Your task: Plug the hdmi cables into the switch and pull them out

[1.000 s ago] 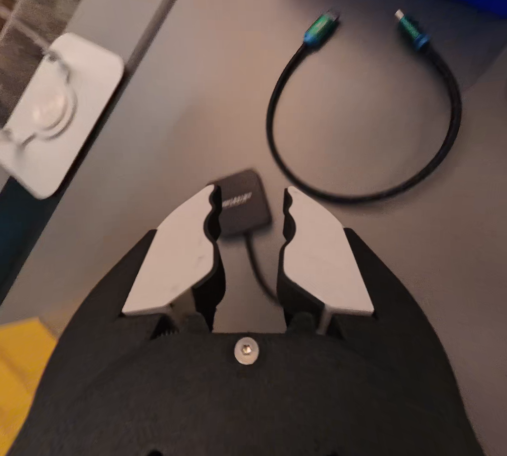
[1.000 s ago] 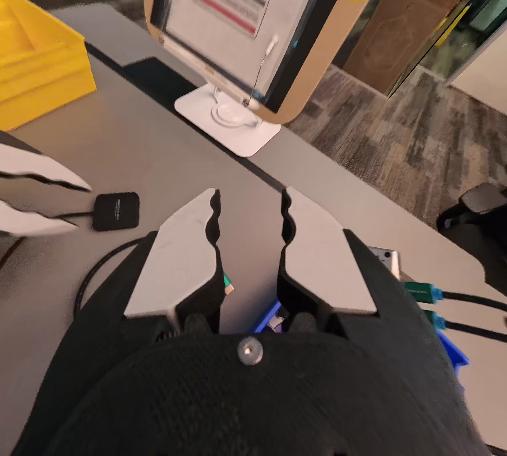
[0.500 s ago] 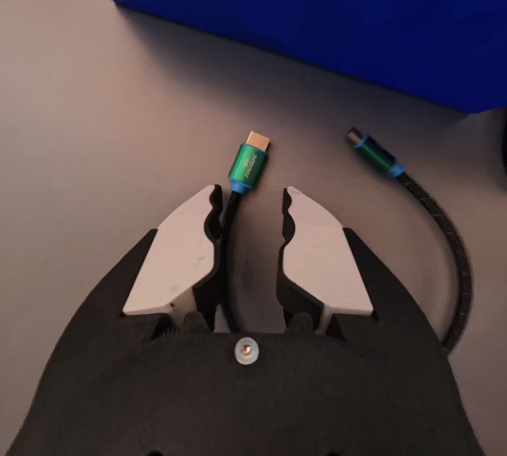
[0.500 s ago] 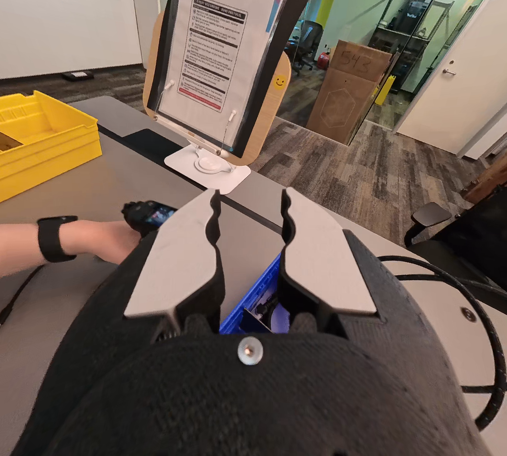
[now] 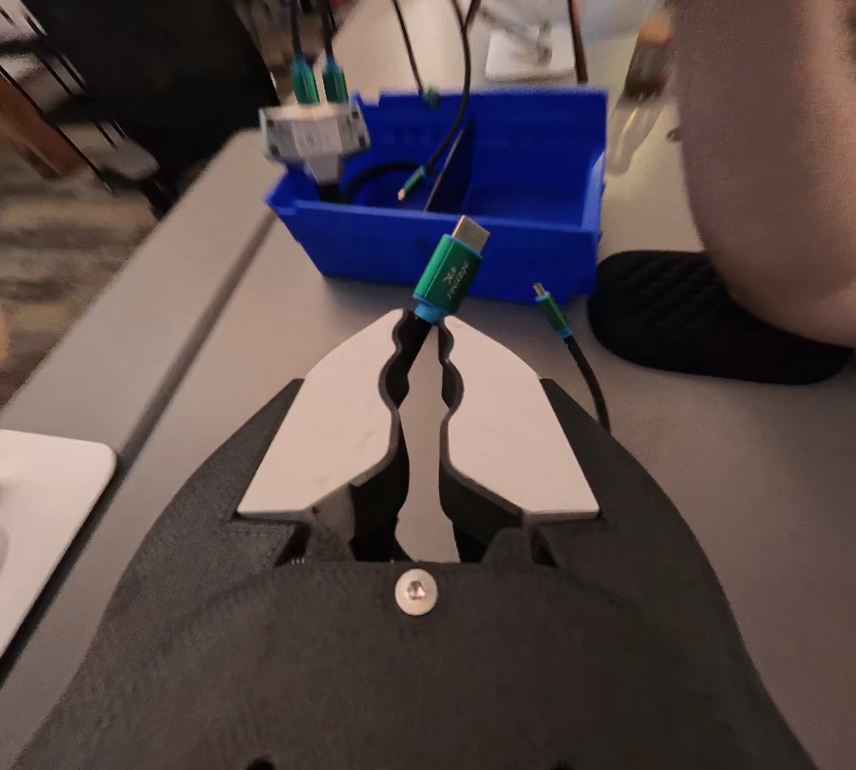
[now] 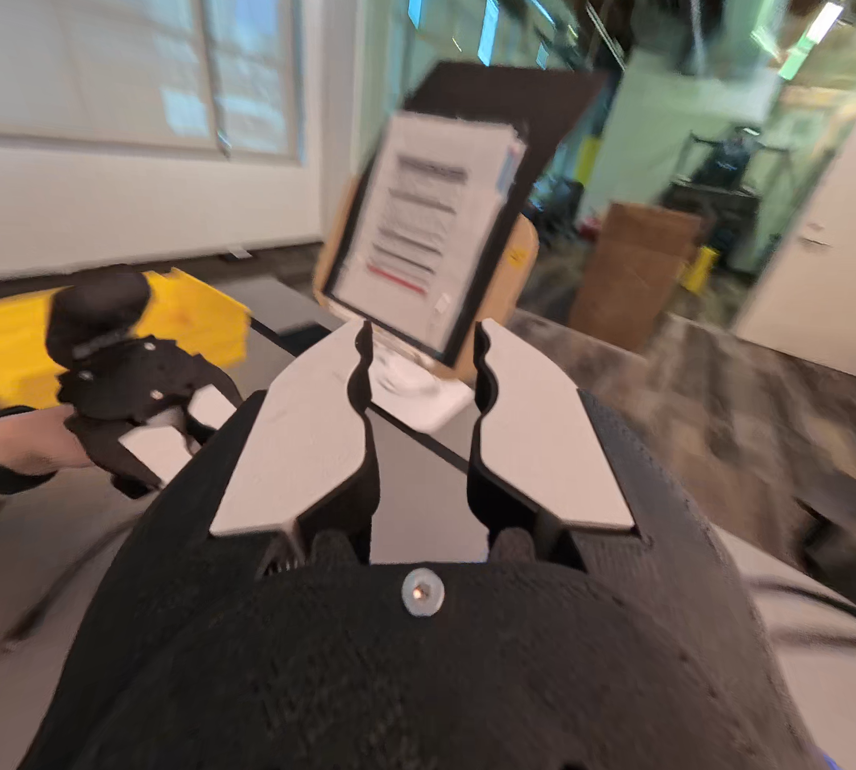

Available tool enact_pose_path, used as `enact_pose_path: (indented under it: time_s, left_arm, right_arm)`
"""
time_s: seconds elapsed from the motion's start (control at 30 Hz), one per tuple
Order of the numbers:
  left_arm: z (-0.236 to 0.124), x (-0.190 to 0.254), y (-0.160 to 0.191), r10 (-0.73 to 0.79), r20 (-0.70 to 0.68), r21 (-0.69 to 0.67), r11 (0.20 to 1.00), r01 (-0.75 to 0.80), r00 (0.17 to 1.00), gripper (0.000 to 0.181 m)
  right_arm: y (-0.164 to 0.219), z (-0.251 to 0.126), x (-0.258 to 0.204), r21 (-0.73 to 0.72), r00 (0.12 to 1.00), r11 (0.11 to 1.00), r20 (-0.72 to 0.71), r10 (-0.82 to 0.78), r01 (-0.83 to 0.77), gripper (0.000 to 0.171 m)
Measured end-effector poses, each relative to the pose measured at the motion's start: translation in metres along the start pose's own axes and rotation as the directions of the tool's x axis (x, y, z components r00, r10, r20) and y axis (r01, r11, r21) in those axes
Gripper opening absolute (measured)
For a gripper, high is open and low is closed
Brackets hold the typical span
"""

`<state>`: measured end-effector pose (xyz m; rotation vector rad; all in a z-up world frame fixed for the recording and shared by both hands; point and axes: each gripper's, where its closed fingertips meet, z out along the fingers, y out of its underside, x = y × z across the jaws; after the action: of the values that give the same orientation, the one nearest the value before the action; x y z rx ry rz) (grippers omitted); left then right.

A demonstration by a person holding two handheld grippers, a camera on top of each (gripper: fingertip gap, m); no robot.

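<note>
In the left wrist view my left gripper (image 5: 421,326) is shut on the black braided HDMI cable just behind its green plug (image 5: 451,271). The plug sticks out past the fingertips, tilted up and right, above the grey table. The cable's other green plug (image 5: 551,312) lies on the table to the right. The silver switch (image 5: 315,136) sits on the blue bin's (image 5: 463,238) left corner with two green plugs (image 5: 319,83) in it. My right gripper (image 6: 421,340) is open and empty, pointing at a document stand.
More cables hang into the blue bin. A black textured object (image 5: 695,312) and a person's arm (image 5: 764,146) sit right of the bin. A white stand base (image 5: 46,493) is at lower left. In the right wrist view a yellow bin (image 6: 194,322) is left, the document stand (image 6: 431,238) ahead.
My left gripper has shut on the cable behind the green plug and lifted it, swinging up to face the blue bin and switch. The right gripper tilted upward and stayed open.
</note>
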<state>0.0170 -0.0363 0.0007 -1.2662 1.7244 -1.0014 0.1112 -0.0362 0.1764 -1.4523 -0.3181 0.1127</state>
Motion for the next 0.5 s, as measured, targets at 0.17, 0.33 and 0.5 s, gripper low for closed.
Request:
enact_pose_path:
  time_s: [0.17,0.33,0.5]
  left_arm:
    - [-0.09,0.02,-0.058,0.05,0.022,0.249,0.967,-0.054,0.999,0.008]
    - [-0.152,0.051,-0.093,0.049,-0.105,0.442,0.897,0.002,0.993,0.008]
    - [-0.166,0.058,-0.099,0.064,-0.151,0.481,0.877,0.017,0.987,0.009]
  right_arm:
    - [0.013,0.024,-0.076,0.066,0.896,0.997,0.443,0.014,-0.048,0.039]
    - [0.054,0.045,-0.165,-0.026,0.658,0.999,0.752,0.047,-0.041,0.052]
    - [0.041,0.045,-0.254,-0.026,0.383,0.976,0.917,0.11,-0.218,0.054]
